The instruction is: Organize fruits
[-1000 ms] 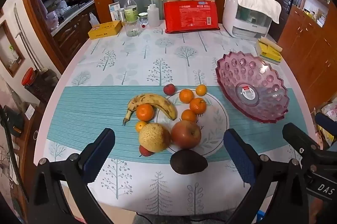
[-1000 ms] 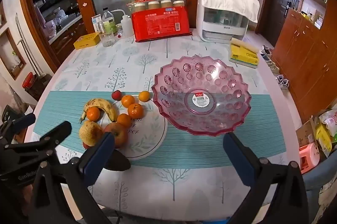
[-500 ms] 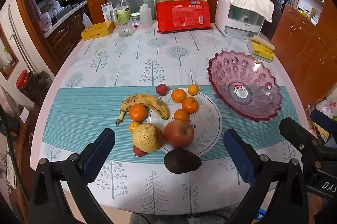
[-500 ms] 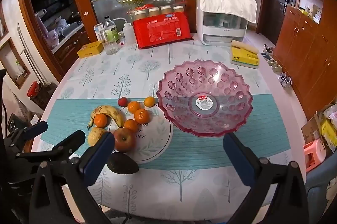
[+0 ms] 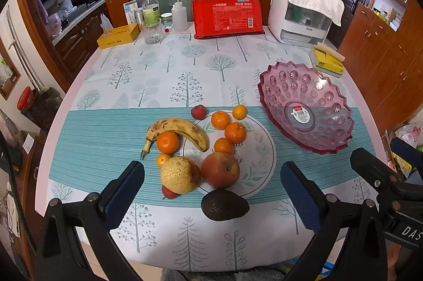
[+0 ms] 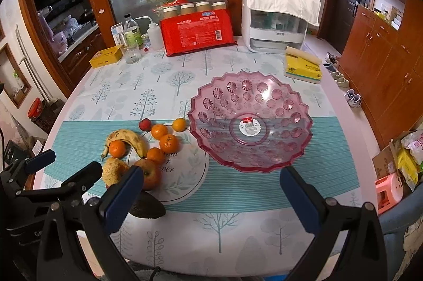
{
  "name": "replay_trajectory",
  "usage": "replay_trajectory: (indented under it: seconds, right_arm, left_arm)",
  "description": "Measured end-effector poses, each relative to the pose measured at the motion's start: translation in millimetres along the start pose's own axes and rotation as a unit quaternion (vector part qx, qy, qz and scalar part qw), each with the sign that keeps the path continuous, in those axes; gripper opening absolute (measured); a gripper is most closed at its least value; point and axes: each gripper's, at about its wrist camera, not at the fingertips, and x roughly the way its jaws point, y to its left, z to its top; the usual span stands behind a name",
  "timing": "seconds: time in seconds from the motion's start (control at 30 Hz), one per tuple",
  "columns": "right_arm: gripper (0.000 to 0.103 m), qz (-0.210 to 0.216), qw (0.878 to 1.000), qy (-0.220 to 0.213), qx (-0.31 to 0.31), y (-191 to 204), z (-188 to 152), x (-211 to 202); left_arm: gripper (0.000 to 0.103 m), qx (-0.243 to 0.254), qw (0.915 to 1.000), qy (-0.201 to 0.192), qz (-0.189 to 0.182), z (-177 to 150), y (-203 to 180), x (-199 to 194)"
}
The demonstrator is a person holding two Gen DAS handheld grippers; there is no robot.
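Note:
A pile of fruit lies on the table: a banana (image 5: 179,129), several oranges (image 5: 234,132), a red apple (image 5: 220,170), a yellow pear (image 5: 180,178), a dark avocado (image 5: 224,205) and a small red fruit (image 5: 198,111). An empty pink glass bowl (image 5: 304,106) stands to their right, also in the right wrist view (image 6: 251,122). My left gripper (image 5: 212,197) is open and empty, above the table's near edge before the fruit. My right gripper (image 6: 211,197) is open and empty, before the bowl.
At the back stand a red package (image 5: 227,15), a white appliance (image 5: 304,11), bottles (image 5: 152,11), a glass (image 5: 152,31) and a yellow box (image 5: 118,35). A yellow tissue pack (image 5: 327,63) lies behind the bowl. Wooden cabinets (image 6: 383,48) line the right wall.
Both grippers have drawn back and risen a little; the fruit and bowl look smaller and farther. Nothing on the table has moved.

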Motion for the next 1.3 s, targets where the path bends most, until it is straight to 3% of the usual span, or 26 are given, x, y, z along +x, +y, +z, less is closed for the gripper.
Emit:
replay_trajectory:
  seconds: [1.3]
  right_arm:
    - [0.103,0.021,1.000,-0.007,-0.007,3.3,1.8,-0.6]
  left_arm:
    - [0.102,0.000,1.0000,-0.004,0.000,2.3,0.0,0.1]
